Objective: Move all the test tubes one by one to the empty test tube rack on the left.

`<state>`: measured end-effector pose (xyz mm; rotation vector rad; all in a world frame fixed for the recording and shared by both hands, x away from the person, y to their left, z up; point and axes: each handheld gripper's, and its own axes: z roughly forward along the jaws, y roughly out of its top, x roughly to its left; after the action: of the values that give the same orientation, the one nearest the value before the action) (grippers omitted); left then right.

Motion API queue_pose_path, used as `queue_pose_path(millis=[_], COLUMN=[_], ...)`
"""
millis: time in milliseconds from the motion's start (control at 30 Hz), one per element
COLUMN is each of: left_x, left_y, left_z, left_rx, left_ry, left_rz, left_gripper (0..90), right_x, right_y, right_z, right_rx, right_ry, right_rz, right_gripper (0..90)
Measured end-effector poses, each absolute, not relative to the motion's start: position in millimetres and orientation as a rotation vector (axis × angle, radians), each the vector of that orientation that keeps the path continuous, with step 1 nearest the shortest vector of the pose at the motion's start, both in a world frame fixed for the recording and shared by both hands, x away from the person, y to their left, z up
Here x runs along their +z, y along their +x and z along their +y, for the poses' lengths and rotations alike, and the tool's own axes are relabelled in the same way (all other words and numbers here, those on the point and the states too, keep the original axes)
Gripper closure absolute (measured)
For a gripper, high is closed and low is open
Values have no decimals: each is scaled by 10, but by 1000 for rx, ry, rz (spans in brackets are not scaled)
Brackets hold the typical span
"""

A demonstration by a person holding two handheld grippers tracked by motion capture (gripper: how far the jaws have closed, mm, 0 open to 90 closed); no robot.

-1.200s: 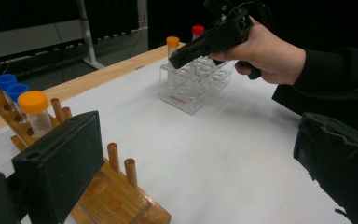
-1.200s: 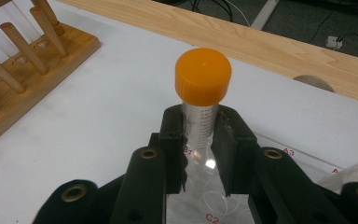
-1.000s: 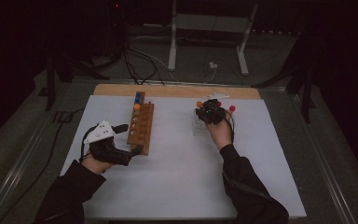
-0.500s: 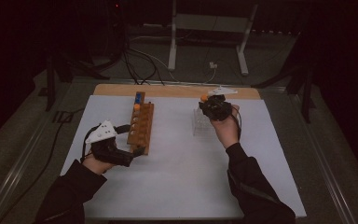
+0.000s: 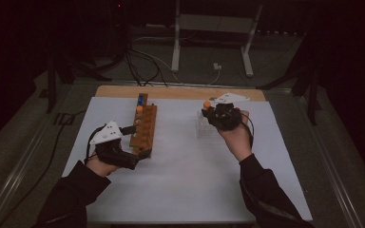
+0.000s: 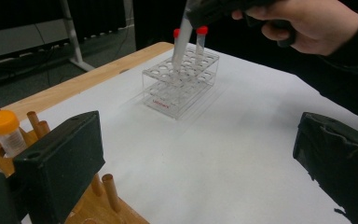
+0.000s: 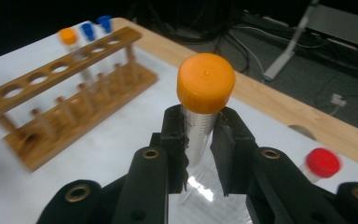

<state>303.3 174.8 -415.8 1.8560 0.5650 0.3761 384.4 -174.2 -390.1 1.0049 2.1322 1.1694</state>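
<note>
Orange-capped tube (image 7: 204, 109) clenched just under its cap in the right claw (image 7: 200, 140), upright at centre frame, tip above the clear acrylic rack (image 6: 179, 84) in the upper middle of the left gripper view, likely so as to clear or meet a hole squarely. Two red-capped tubes (image 6: 200, 39) seated at that rack's far side. Left claw (image 5: 135, 142) spread open against the wooden rack (image 5: 143, 127), left of centre on the table (image 5: 180, 190), apparently to steady it.

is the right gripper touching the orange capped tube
Touching. In the right gripper view the right gripper has both black jaws pressed against the sides of the orange-capped tube, just under its cap, with no gap on either side.
</note>
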Motion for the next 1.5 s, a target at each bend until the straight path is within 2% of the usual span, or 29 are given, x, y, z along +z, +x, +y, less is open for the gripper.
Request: queue_pose_path(millis=[700, 933, 1133, 1300, 1500], left_x=[-4188, -4242, -4283, -4290, -4324], left_y=[3008, 3000, 2996, 2997, 3018], left_z=[1356, 1165, 1017, 914, 811], left_rx=[303, 269, 248, 235, 235], left_ry=[1900, 1927, 1934, 1939, 1965], left_rz=[482, 441, 407, 378, 364], left_gripper=[37, 70, 184, 351, 502], right_x=[-4194, -4365, -4440, -4463, -4447], right_y=[3138, 2965, 2893, 2868, 2852], right_z=[-1503, -1385, -1332, -1315, -1327], right_rx=[1220, 1212, 1220, 1221, 1234], right_ry=[822, 773, 752, 745, 741], right_rz=[2352, 2429, 2463, 2478, 2476], right_gripper=[750, 750, 750, 750, 750])
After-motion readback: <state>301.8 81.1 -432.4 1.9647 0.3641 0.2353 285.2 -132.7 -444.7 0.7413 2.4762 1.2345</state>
